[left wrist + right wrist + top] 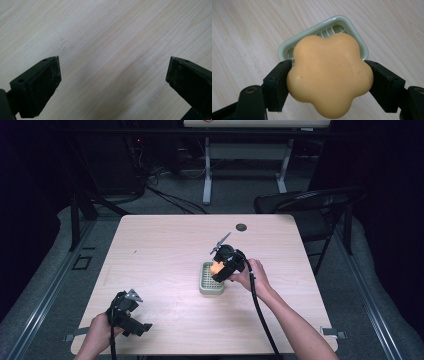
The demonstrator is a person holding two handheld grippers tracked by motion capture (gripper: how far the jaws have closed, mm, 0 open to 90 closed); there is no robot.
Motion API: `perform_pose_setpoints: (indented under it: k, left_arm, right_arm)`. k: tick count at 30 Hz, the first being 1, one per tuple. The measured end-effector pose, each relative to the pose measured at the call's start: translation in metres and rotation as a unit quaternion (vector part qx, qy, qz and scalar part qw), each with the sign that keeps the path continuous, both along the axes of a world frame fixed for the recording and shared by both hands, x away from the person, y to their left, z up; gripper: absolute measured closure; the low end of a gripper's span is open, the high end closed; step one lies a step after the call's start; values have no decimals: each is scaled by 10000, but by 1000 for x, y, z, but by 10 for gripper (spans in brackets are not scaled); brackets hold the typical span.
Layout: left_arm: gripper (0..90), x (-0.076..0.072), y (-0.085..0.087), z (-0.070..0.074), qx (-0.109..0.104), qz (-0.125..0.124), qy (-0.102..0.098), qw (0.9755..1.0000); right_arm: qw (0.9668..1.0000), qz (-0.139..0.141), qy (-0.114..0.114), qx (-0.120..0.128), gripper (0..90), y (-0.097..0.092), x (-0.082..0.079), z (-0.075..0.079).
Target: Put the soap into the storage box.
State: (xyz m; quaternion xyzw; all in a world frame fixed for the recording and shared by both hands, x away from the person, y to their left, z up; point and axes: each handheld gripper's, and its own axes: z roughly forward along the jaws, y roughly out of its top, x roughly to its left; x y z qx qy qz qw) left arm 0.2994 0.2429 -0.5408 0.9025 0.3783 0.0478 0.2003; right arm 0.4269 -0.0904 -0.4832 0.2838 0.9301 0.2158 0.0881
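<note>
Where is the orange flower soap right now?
The orange flower-shaped soap is pinched in the right tool, just above the pale green slotted soap dish near the wooden table's middle.

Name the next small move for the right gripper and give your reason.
Probably lower it straight down. The right gripper is shut on the orange flower-shaped soap, which hangs just above the pale green soap dish. Open the fingers only once the soap rests on the ribs.

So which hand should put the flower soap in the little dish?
The right. Its gripper already clamps the orange flower-shaped soap directly above the green soap dish. The left gripper is open over bare table, far from the dish.
</note>
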Motion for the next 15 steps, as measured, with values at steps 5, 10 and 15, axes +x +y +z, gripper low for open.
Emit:
perform_pose_setpoints:
  k: [5,10,15]
  left_arm:
    - [2,0,0,0,-2,7,6,10000]
    - [2,0,0,0,0,2,6,10000]
    - [2,0,1,0,-4,16,7,10000]
  right_arm:
    - [10000,-12,91,-10,250,7,7,-9]
    - [9999,-50,164,-8,250,13,13,-19]
    - [9997,-47,233,37,250,19,19,-28]
